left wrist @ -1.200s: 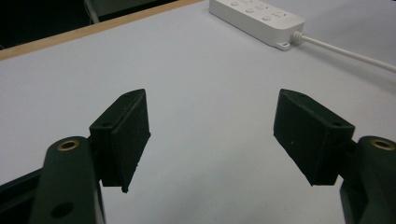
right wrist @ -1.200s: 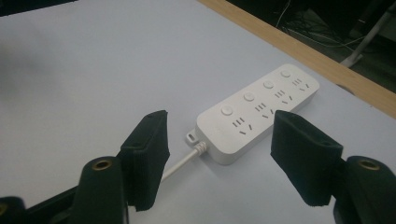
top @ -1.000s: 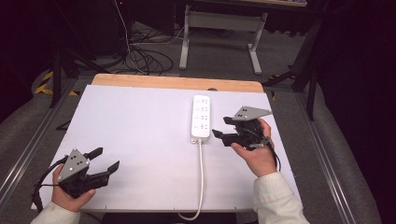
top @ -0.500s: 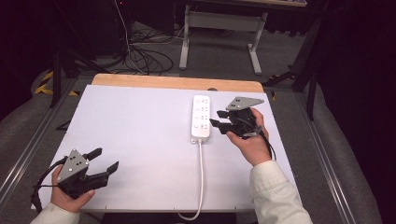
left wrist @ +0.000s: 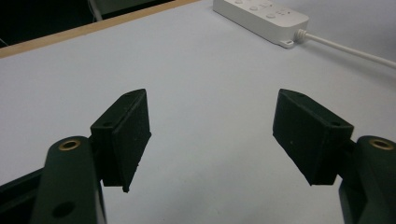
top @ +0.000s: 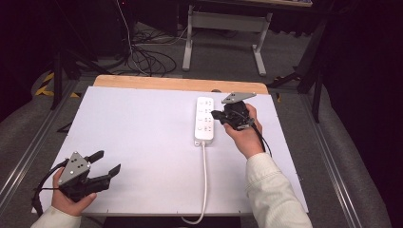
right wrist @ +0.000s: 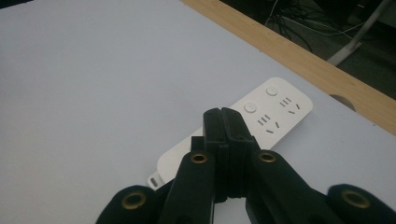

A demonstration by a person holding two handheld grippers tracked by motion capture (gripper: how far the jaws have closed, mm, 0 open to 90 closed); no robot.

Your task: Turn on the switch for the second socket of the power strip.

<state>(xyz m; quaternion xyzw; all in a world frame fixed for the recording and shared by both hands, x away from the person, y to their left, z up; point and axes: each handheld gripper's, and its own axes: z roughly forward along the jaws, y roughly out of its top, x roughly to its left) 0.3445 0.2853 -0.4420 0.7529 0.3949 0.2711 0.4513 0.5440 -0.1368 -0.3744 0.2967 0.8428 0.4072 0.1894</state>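
Observation:
A white power strip [top: 205, 119] lies on the white table top, right of centre, its cord [top: 204, 183] running toward the front edge. In the right gripper view the power strip [right wrist: 261, 122] shows round buttons and sockets. My right gripper [top: 217, 115] hovers at the strip's right side, jaws pressed together with nothing between them; the right gripper [right wrist: 222, 122] tips sit over the strip's middle. My left gripper [top: 108, 164] rests near the front left corner, open and empty. Its own camera shows the left gripper [left wrist: 210, 135] jaws wide apart, with the power strip [left wrist: 261, 18] far off.
The white table top [top: 142, 137] has a wooden strip [top: 180, 84] along its far edge. Beyond it stand a metal table frame [top: 223, 33] and loose cables [top: 142, 54] on the floor. Grey rails [top: 23, 152] flank both sides.
My right gripper has moved forward and left, from beside the strip's near end up to its middle. The left gripper has stayed put.

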